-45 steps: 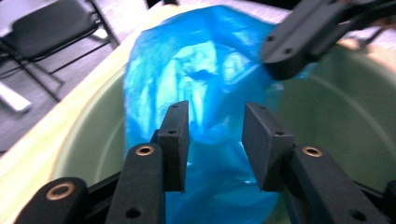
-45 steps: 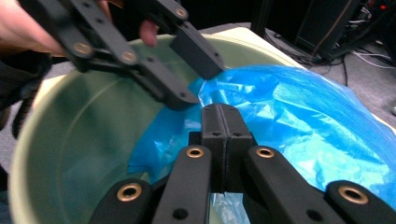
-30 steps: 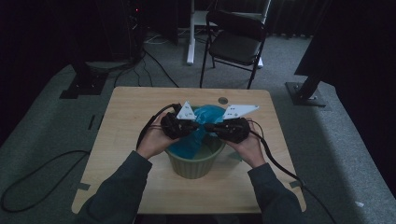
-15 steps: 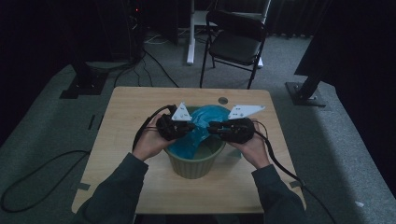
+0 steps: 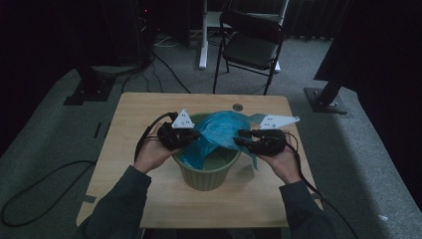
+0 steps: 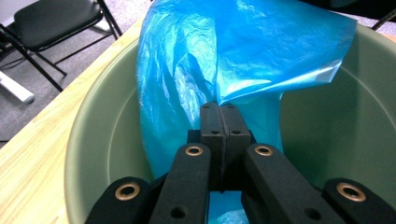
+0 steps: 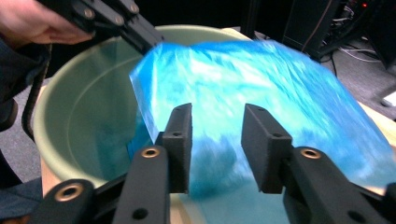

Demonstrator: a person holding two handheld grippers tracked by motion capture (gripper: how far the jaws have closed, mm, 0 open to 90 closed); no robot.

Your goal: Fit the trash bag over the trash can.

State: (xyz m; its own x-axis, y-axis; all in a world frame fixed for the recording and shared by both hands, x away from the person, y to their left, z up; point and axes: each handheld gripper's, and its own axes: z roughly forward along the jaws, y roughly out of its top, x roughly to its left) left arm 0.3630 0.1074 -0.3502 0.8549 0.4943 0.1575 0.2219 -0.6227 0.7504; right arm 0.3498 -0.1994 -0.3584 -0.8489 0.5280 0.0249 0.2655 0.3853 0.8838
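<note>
The left gripper (image 6: 223, 114) is clamped on the blue bag (image 6: 233, 60) inside the green tub (image 6: 98, 154). The right gripper (image 7: 215, 140) is open, jaws astride the bag's edge, over the tub's rim. Bare table (image 5: 149, 109) lies beyond; a chair (image 5: 251, 47) stands farther off.

Our left gripper (image 6: 219, 122) has its two black fingers (image 6: 211, 126) pressed together, pinching a fold of the blue plastic bag (image 6: 233, 60), which billows up toward twelve o'clock. Around it curves the green bucket (image 6: 100, 140), its inner wall at three and nine. The wooden worktop (image 6: 32, 158) lies at eight, a black chair (image 6: 51, 23) at ten.
</note>
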